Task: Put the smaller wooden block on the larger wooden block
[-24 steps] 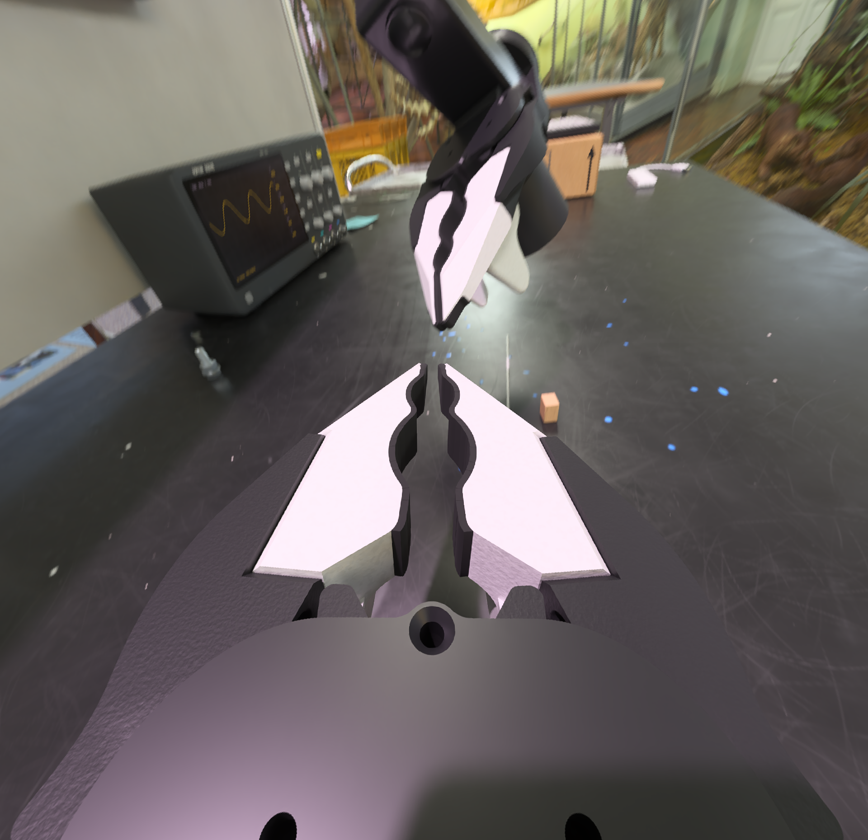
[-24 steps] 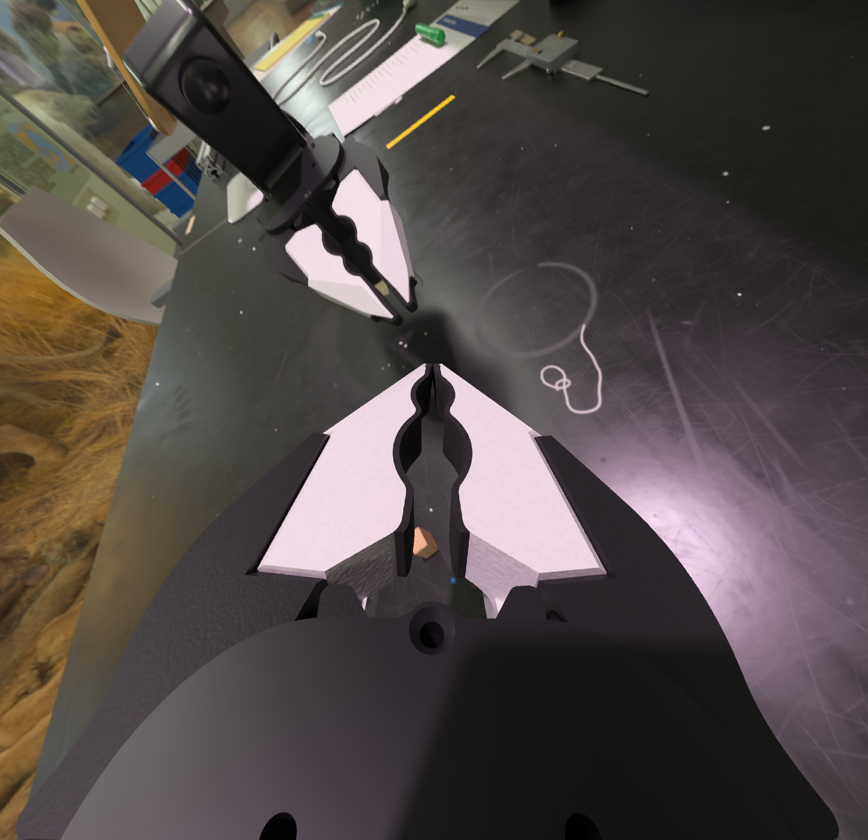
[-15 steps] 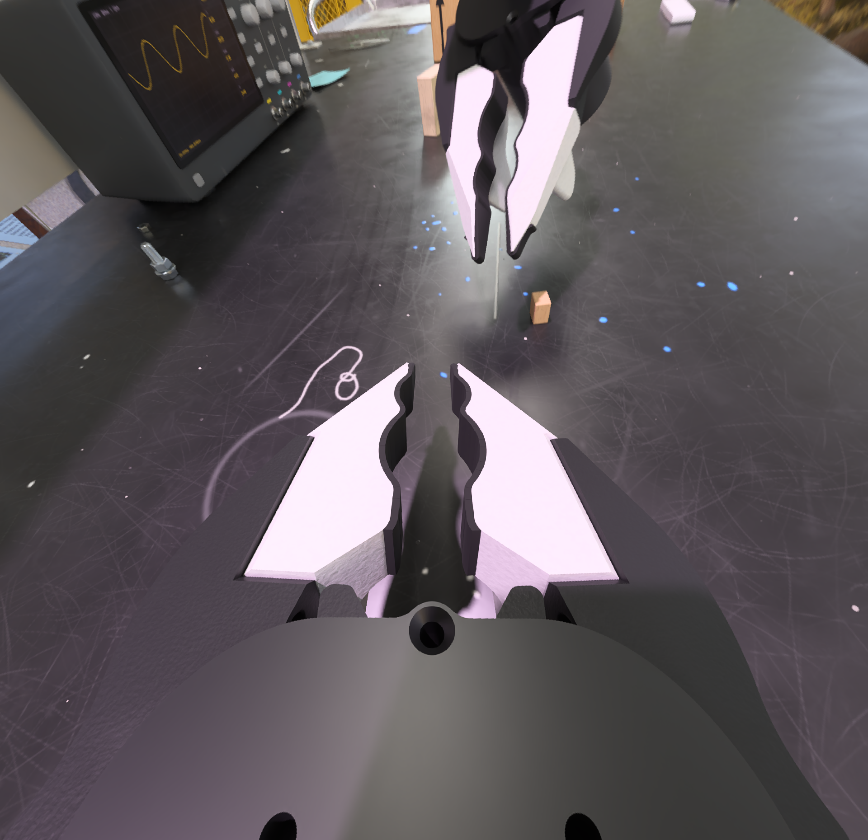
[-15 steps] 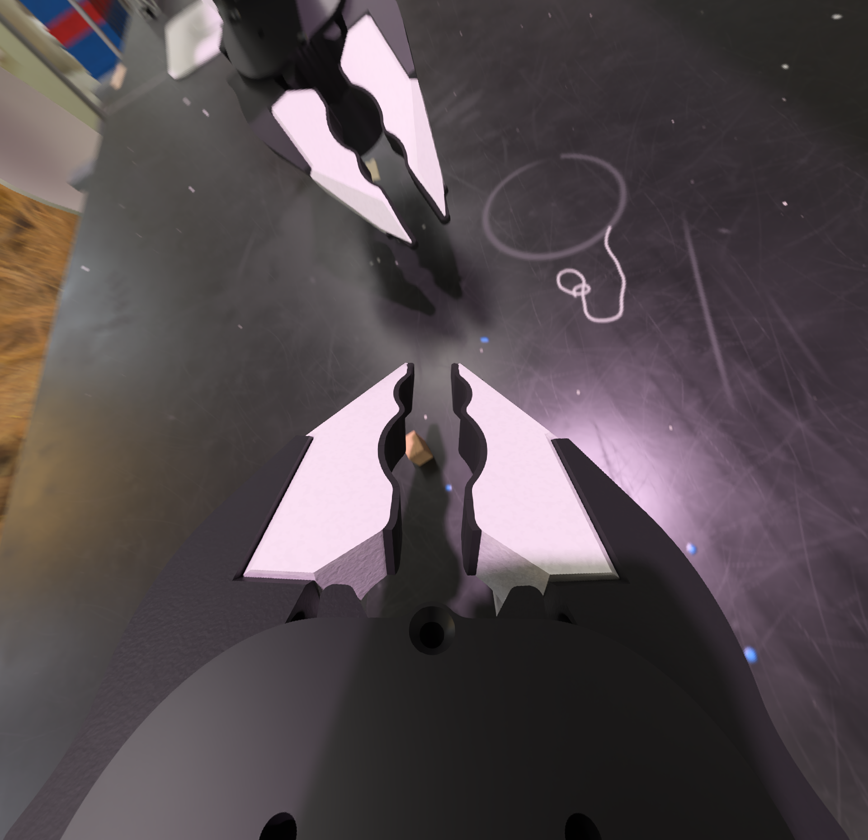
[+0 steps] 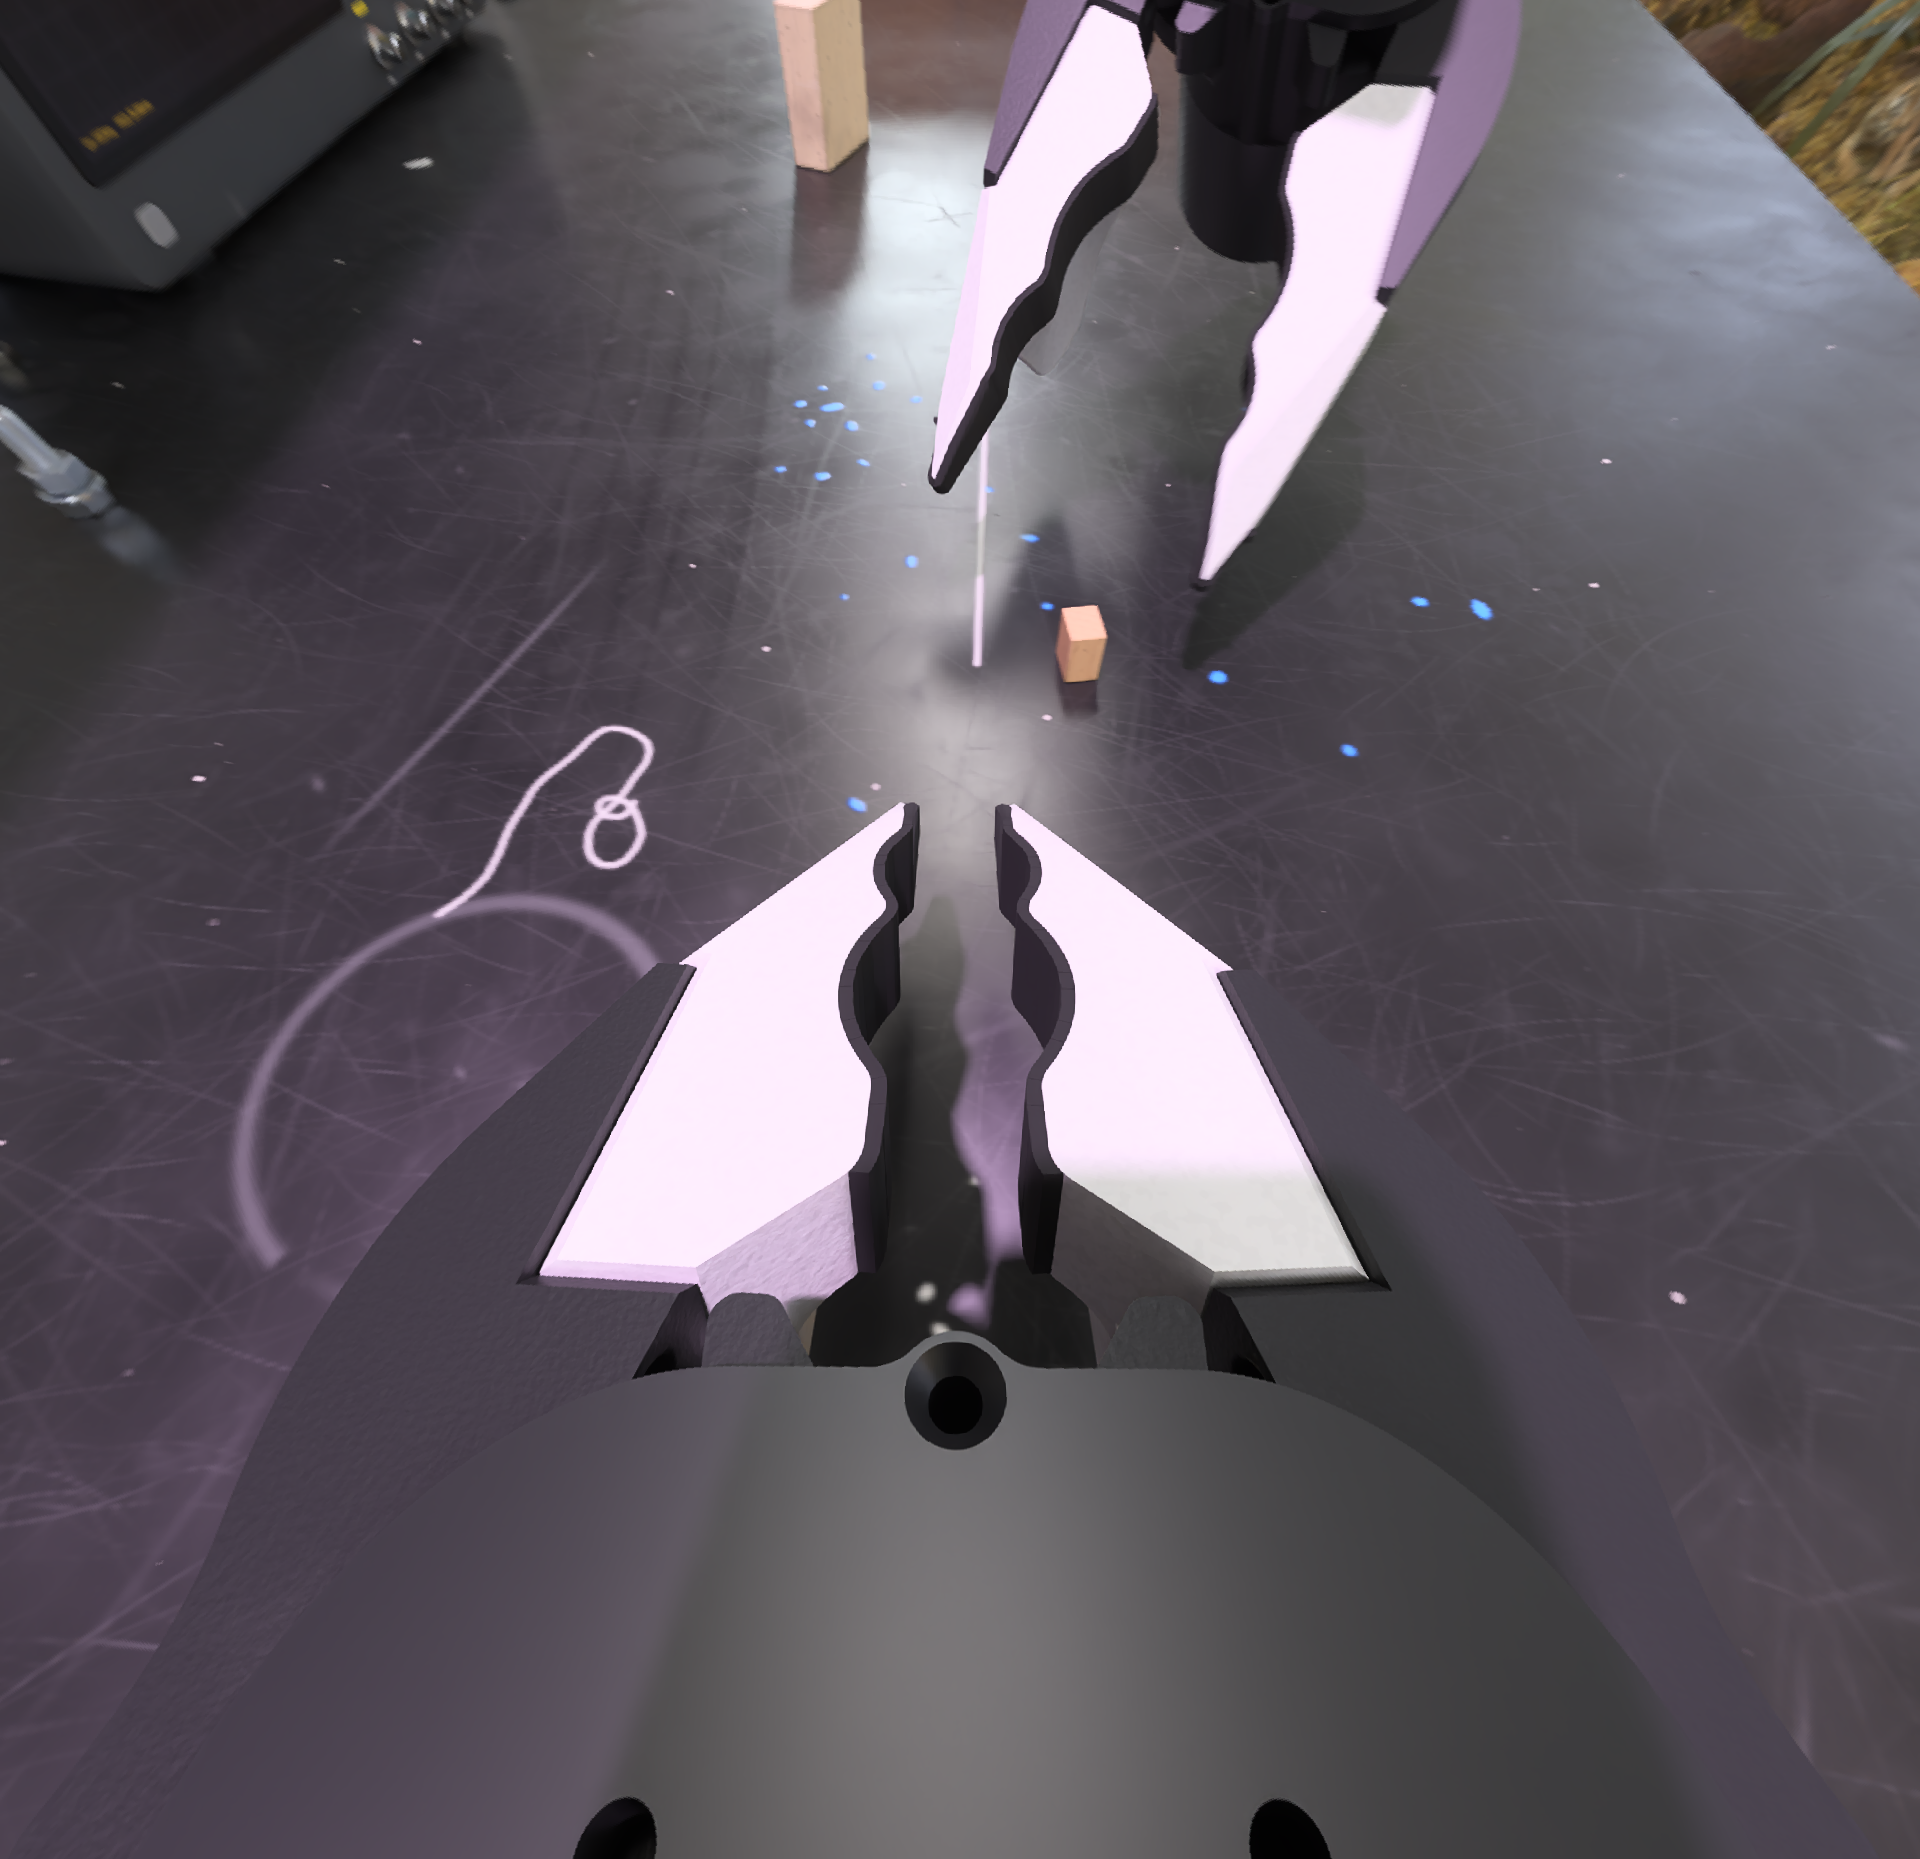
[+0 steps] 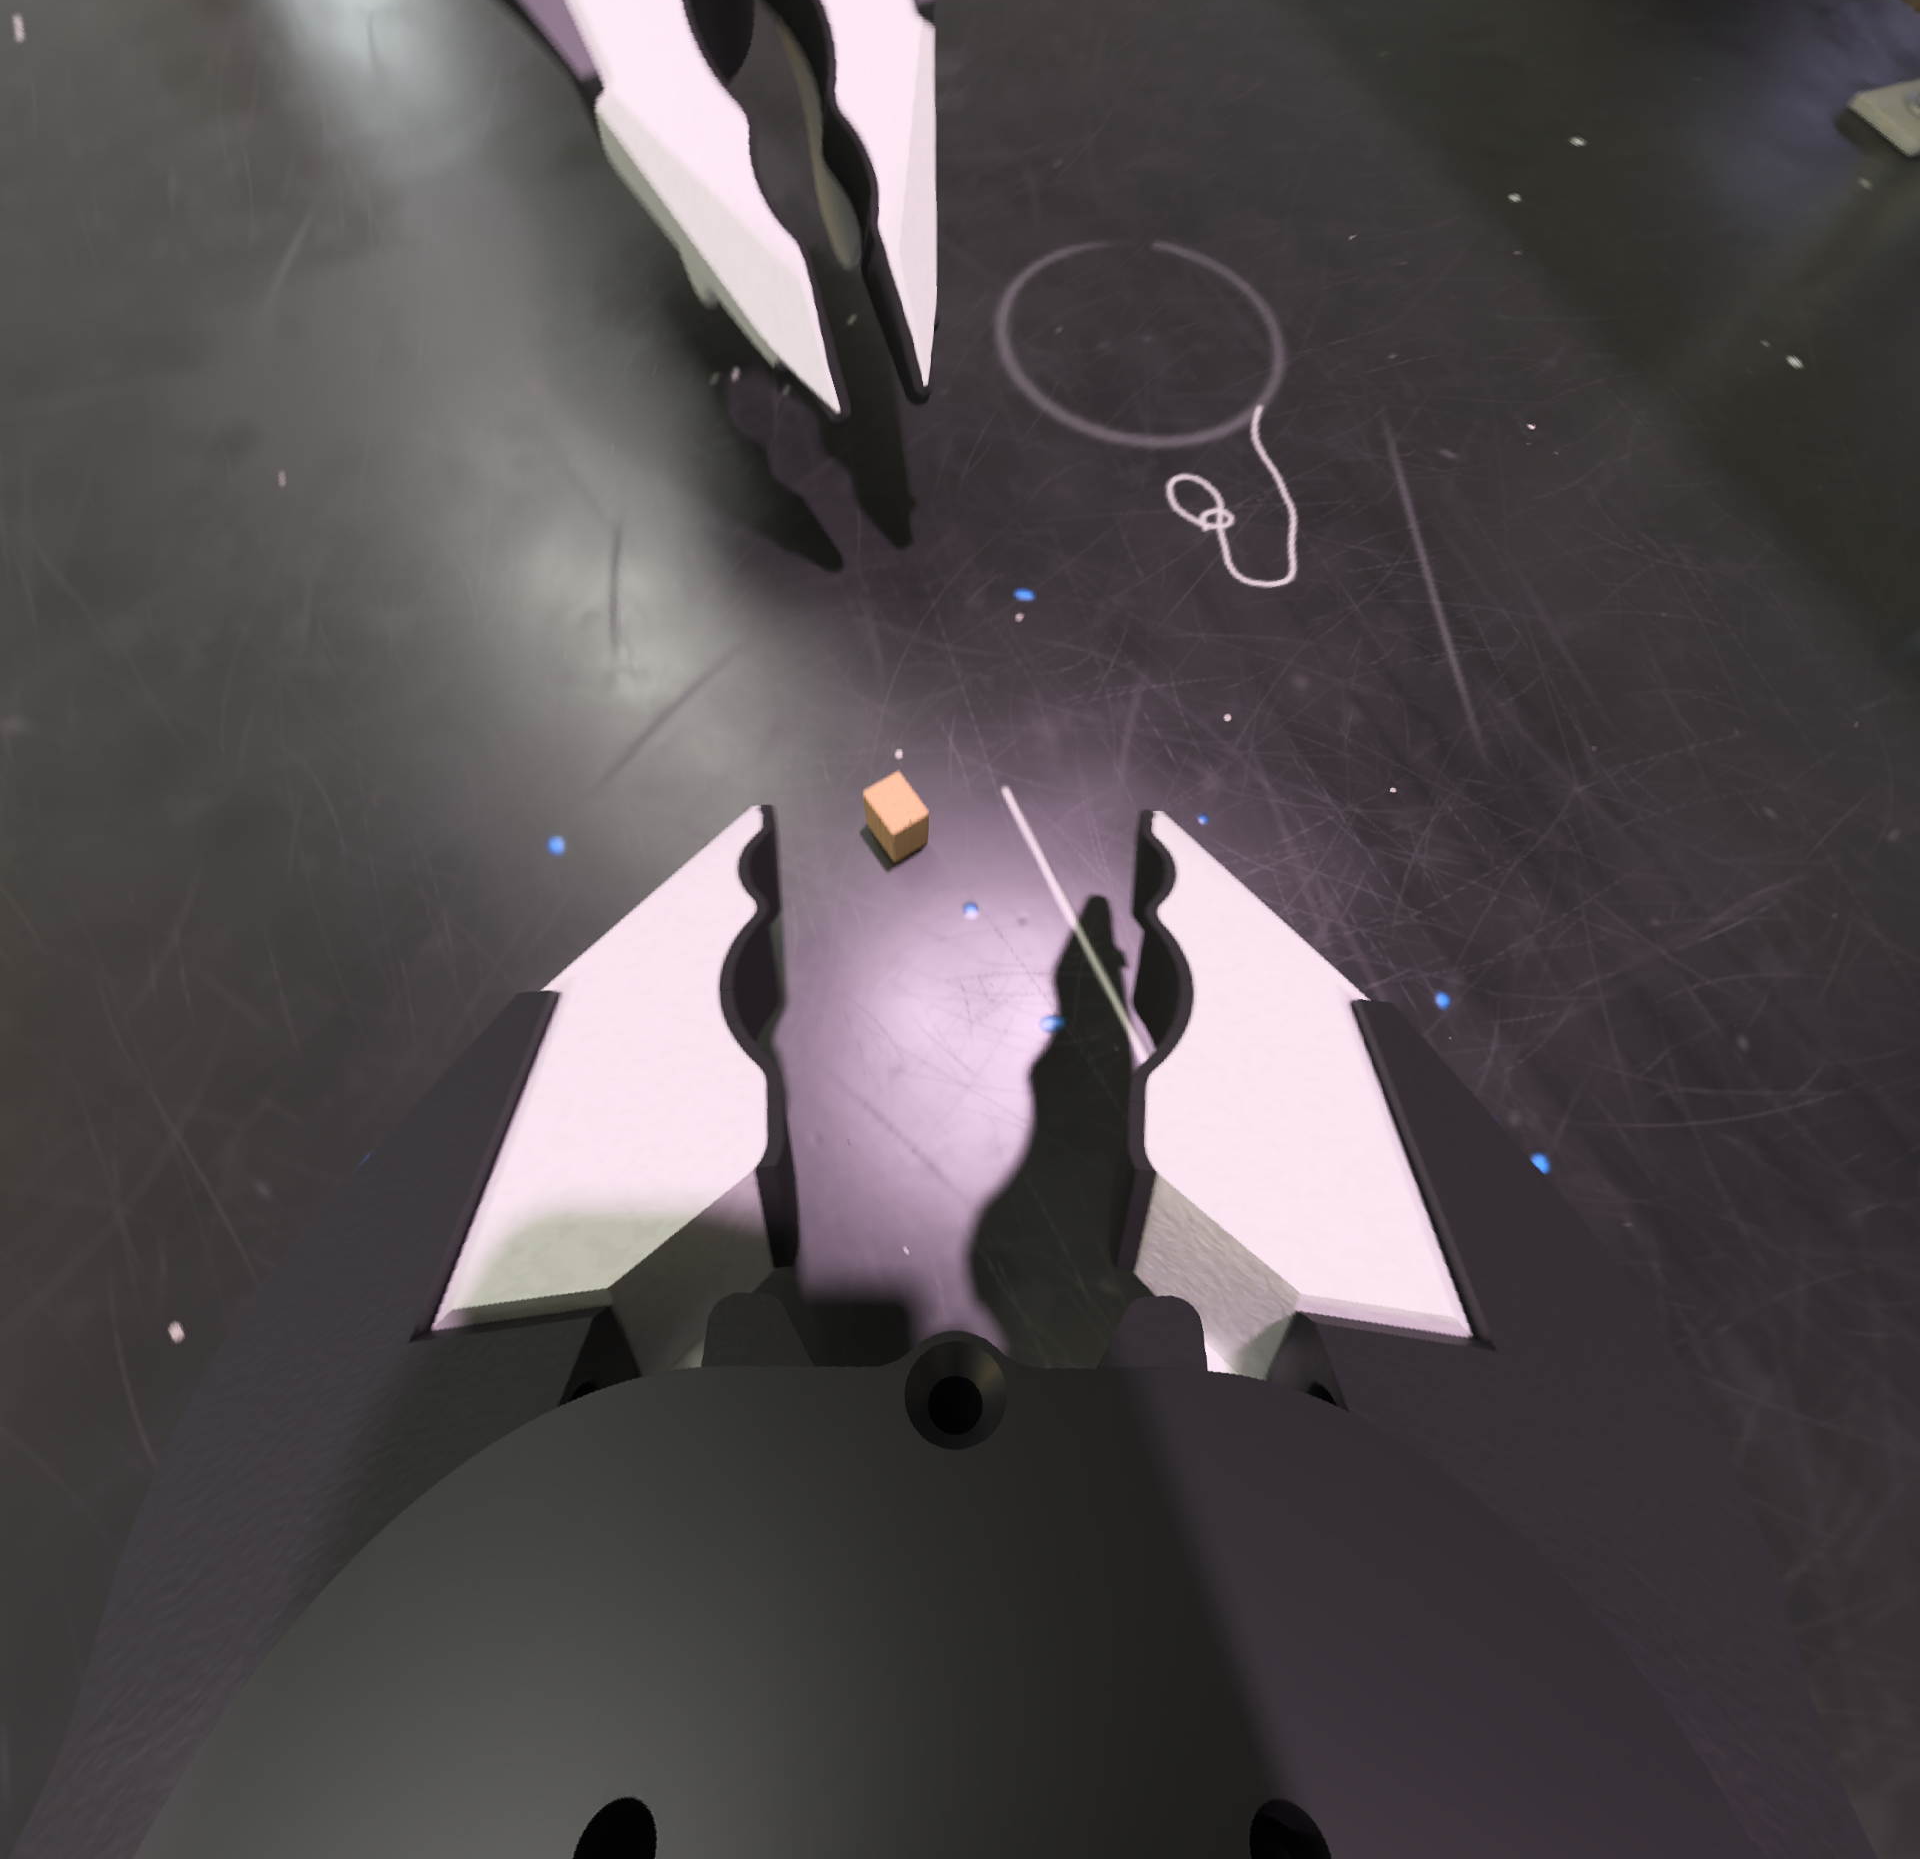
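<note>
Smaller wooden block is seen resting on the desk, mid-surface, well away from every visible edge; nothing is touching it. It reads as near-cubic, so no clear long axis; 1 face is up, and the block is turned slightly relative to the fingers in the right wrist view.

Larger wooden block is stood on end toward the far edge of the desk, long axis vertical, well apart from the small one. Its narrow top face is the landing spot.

Right hand-held gripper is spread wide, empty, angled down over the small block; the block is seen just beyond the fingertips, nearer the left finger than centre. Left hand-held gripper is parted only by a narrow gap, nothing is held, and it is kept clear of both blocks.

Step judged: pre-grasp, pick not yet made. Next move would call for a small lateral correction to centre the block, a descent until it is straddled, then closing. Placement on an upright block's small top is judged tip-prone.

Also noted: oscilloscope at the far left corner, chalk circle and blue specks on the surface.
</note>
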Controlling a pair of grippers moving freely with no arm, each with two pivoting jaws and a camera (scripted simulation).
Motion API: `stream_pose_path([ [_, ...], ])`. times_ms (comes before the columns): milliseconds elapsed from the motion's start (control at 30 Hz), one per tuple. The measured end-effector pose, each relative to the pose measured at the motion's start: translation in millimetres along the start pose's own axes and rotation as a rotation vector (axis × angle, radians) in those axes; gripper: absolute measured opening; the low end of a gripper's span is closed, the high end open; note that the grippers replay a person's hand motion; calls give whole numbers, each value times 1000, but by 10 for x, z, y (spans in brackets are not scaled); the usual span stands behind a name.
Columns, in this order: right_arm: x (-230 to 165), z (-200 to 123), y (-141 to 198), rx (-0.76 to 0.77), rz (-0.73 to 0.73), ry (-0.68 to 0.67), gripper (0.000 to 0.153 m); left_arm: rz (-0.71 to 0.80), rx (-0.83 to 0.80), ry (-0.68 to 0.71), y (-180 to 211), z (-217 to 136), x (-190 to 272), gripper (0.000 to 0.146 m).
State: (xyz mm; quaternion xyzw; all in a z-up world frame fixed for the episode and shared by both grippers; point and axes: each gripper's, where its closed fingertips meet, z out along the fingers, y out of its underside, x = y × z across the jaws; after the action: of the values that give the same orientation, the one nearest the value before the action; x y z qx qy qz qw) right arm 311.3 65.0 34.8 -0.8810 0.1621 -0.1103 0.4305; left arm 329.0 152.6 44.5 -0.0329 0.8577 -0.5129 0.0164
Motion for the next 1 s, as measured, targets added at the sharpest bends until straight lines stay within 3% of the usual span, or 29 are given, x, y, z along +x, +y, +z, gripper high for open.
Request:
stream_pose_path([
  [67,-5,-24,48,-33,-72,-24,52,-15,-15,21,14,3,62,14],
  [167,11,-67,68,-52,-137,-76,39,-31,-49,35,49,16,131,14],
  [400,-16,-14,68,-95,-283,-226,31,-103,-107,65,65,150,207,15],
  [733,-142,211,63,-133,-407,-435,27,-74,-136,76,58,190,261,15],
  [833,-188,234,111,-162,-399,-471,9,-73,-129,78,43,195,265,15],
  [900,-188,189,94,-172,-366,-449,9,-68,-119,77,16,204,257,15],
  [1000,-135,-92,-145,-72,-285,-333,9,-63,-103,81,-51,237,230,15],
])
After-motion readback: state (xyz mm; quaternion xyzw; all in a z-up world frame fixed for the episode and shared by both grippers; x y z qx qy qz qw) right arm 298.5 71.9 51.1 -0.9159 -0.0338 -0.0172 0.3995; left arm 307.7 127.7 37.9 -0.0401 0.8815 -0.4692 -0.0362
